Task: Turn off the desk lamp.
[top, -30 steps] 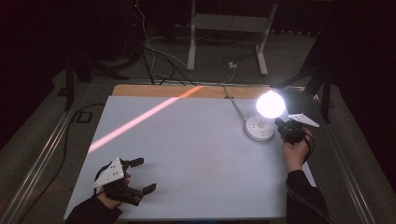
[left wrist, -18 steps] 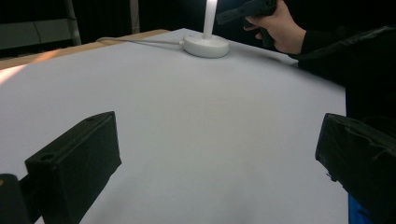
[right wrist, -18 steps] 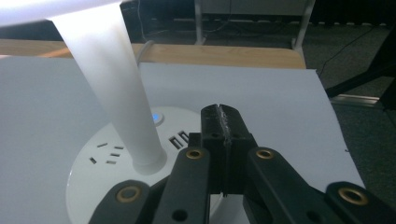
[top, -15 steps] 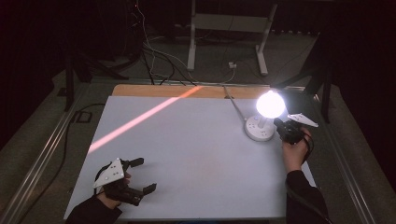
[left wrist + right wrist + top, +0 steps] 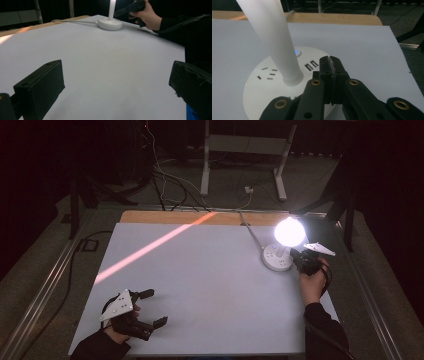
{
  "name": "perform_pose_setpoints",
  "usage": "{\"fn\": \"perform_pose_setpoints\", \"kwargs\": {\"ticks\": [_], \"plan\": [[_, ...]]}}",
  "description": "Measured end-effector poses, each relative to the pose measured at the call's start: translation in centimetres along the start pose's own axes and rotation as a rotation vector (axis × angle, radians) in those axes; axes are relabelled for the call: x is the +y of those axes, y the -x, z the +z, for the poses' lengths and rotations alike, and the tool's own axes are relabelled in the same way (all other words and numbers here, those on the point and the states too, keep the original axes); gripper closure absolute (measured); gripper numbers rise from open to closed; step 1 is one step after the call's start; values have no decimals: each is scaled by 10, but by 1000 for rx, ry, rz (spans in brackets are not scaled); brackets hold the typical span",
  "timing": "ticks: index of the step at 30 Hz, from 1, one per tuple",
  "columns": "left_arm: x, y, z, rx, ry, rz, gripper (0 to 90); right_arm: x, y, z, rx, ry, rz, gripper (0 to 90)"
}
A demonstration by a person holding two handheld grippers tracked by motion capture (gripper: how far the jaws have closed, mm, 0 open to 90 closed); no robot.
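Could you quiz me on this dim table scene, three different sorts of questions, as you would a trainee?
1. True or false: the lamp is lit.
2. Multiple choice: the right hand-held gripper has its jaws (a) wide apart, (b) pressed together over the lamp base, (c) clamped round the lamp's stem.
3. Fill in: the left hand-held gripper is open at the table's near ____ corner.

Key
1. True: its globe glows bright, and a small blue light shows on the base.
2. b: the jaws meet with nothing between them, beside the stem.
3. Left, with only bare white tabletop between its jaws.
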State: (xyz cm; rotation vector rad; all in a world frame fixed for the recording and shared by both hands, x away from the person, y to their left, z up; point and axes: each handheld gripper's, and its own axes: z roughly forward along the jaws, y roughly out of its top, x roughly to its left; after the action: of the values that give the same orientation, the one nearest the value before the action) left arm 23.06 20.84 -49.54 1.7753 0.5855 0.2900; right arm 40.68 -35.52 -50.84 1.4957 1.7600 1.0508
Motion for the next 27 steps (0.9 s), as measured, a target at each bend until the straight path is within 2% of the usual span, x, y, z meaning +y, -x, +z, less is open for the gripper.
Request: {"fn": "perform_pose_setpoints", "kwargs": {"ticks": [27], "plan": [[0,0,0,-2,-1,2,6,-4,-1,6,-6,-26,-23,896]]}}
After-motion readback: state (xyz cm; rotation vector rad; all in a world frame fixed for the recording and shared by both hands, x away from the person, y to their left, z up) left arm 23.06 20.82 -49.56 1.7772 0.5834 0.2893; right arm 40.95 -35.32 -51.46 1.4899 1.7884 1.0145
